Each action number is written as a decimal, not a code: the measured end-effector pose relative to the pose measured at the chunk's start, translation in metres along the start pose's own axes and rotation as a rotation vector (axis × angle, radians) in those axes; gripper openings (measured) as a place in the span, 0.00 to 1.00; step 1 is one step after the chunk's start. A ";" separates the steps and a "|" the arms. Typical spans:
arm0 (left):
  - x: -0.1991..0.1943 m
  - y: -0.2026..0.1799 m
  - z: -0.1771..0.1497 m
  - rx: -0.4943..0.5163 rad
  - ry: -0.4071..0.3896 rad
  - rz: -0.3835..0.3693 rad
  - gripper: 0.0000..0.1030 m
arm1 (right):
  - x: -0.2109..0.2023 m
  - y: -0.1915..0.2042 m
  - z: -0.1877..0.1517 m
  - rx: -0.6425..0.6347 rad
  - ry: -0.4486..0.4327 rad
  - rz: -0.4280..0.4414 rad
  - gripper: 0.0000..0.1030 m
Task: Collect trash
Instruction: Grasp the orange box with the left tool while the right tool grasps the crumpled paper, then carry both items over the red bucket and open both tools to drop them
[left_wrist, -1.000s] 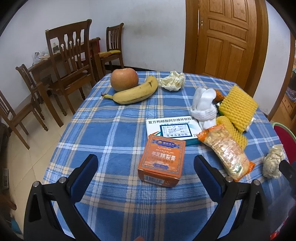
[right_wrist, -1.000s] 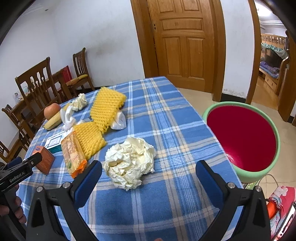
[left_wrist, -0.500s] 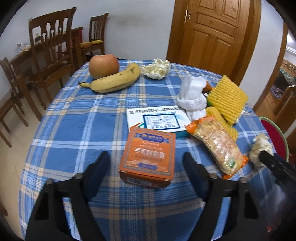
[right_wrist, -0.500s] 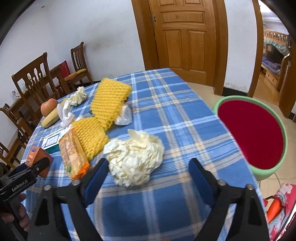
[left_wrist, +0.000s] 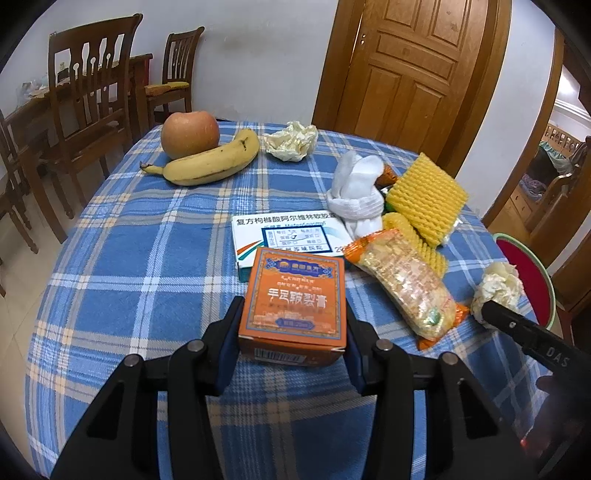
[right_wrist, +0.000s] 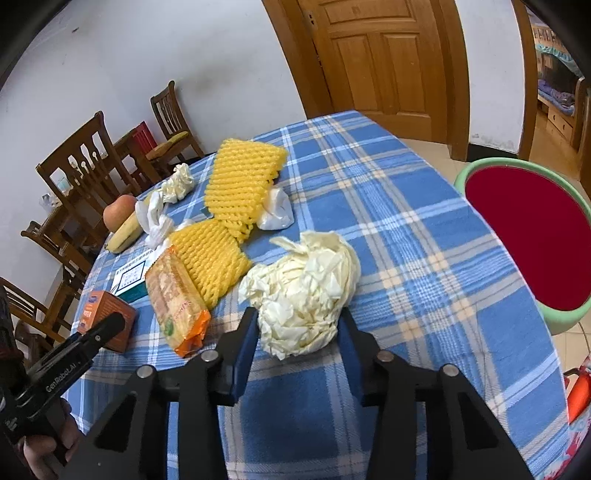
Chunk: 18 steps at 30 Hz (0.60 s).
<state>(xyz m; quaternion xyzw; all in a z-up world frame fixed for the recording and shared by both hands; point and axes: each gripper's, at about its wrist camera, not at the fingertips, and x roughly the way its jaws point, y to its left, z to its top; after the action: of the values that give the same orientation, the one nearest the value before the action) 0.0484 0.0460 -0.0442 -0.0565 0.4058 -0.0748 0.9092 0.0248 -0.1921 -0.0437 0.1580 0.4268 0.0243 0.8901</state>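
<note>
Left gripper (left_wrist: 291, 332) clamps the one orange box (left_wrist: 295, 299); right gripper (right_wrist: 297, 332) squeezes one of two paper wads (right_wrist: 303, 291), other wad (left_wrist: 291, 141) at 12 o'clock. Only the right view shows the whole bin (right_wrist: 532, 236).

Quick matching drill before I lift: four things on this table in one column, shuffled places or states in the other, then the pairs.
Things:
1. small orange cardboard box
2. large crumpled cream paper wad
3. yellow banana
4. red basin with green rim

Places or states:
A. lying against the reddish apple
B. between the right gripper fingers
C. beside the table, off the blue plaid tablecloth
D. between the left gripper fingers

Pairs: 1-D, 2-B, 3-A, 4-C
</note>
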 end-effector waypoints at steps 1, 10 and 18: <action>-0.003 -0.001 0.000 0.000 -0.005 0.000 0.47 | 0.000 0.000 0.000 -0.002 0.001 0.001 0.43; -0.022 -0.019 0.007 0.031 -0.042 -0.018 0.47 | -0.024 0.000 0.003 -0.023 -0.064 0.014 0.42; -0.030 -0.053 0.017 0.085 -0.053 -0.088 0.47 | -0.053 -0.012 0.010 -0.034 -0.140 -0.010 0.42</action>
<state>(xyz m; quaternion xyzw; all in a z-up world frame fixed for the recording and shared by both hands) 0.0359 0.0004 -0.0023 -0.0375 0.3751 -0.1304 0.9170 -0.0024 -0.2152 -0.0013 0.1422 0.3637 0.0158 0.9205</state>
